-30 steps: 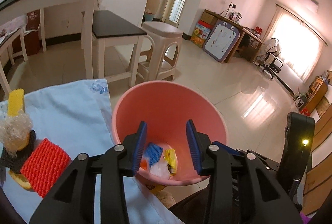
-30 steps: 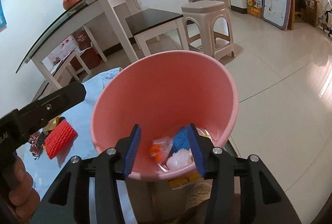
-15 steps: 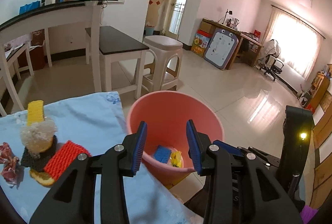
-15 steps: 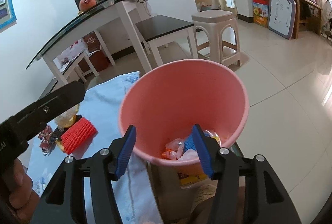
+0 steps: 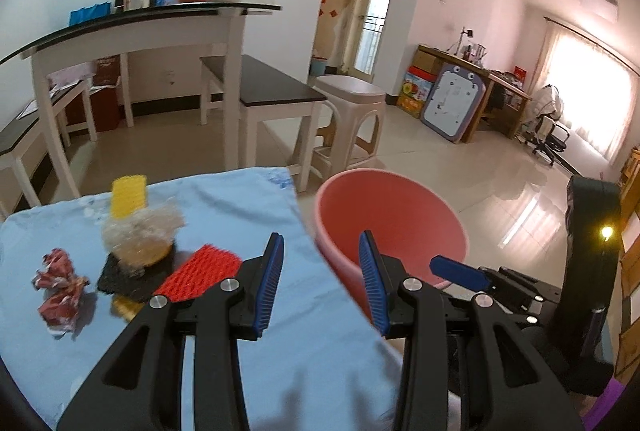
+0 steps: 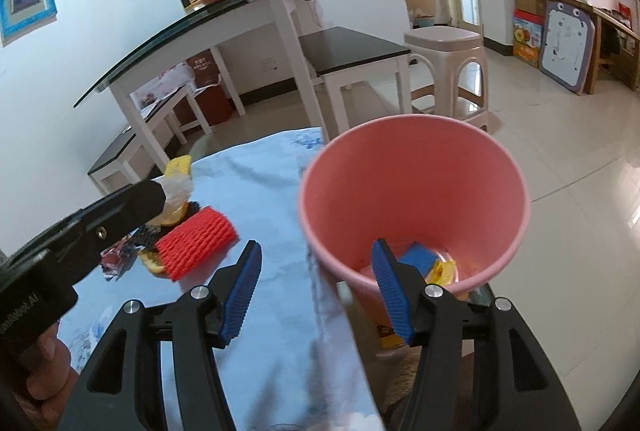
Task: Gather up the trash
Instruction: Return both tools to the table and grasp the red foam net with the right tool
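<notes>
Both claws are held apart and empty: left gripper (image 5: 320,283) over the blue tablecloth (image 5: 224,207) edge, right gripper (image 6: 316,291) straddling cloth edge and pink bin (image 6: 412,199). Remaining trash is clustered on the cloth, well apart from the bin: red foam net (image 5: 196,273), crumpled red wrapper (image 5: 60,289), clear plastic wad (image 5: 140,231) on black mesh, yellow piece (image 5: 128,193); a blue piece (image 6: 418,259) and yellow wrapper (image 6: 444,271) are seen in the bin. Risk, as judged: items are stacked and touching, so neighbours could be dragged or cloth pinched with the grab; the light bin could be tipped if its rim is clipped.
</notes>
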Tool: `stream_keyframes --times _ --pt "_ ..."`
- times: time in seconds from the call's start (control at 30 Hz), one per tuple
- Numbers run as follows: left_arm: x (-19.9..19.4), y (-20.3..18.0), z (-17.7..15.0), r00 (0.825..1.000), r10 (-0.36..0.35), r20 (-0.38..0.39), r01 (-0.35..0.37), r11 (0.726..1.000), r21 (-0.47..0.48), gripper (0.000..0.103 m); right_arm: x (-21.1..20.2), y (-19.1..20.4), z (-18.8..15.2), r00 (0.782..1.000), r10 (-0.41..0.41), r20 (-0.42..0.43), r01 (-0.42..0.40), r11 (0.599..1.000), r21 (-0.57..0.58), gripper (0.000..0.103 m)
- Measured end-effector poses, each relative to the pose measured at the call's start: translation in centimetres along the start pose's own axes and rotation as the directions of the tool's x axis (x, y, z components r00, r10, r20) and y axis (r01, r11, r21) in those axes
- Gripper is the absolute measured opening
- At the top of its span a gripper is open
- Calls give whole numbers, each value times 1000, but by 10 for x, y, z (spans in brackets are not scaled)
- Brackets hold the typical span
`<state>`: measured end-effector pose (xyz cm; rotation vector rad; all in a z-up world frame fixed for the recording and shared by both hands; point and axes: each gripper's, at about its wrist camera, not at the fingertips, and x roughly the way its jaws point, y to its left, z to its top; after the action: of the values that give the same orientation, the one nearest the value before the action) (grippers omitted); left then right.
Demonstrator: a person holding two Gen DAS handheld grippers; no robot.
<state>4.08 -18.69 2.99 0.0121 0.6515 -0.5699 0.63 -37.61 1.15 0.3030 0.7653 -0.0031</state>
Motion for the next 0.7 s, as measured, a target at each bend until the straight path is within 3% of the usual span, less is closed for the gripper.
stream_keyframes --times 0.7 --pt "-45 101 -52 989 150 -13 -150 980 -133 40 37 73 -17 990 111 -87 -115 993 -42 57"
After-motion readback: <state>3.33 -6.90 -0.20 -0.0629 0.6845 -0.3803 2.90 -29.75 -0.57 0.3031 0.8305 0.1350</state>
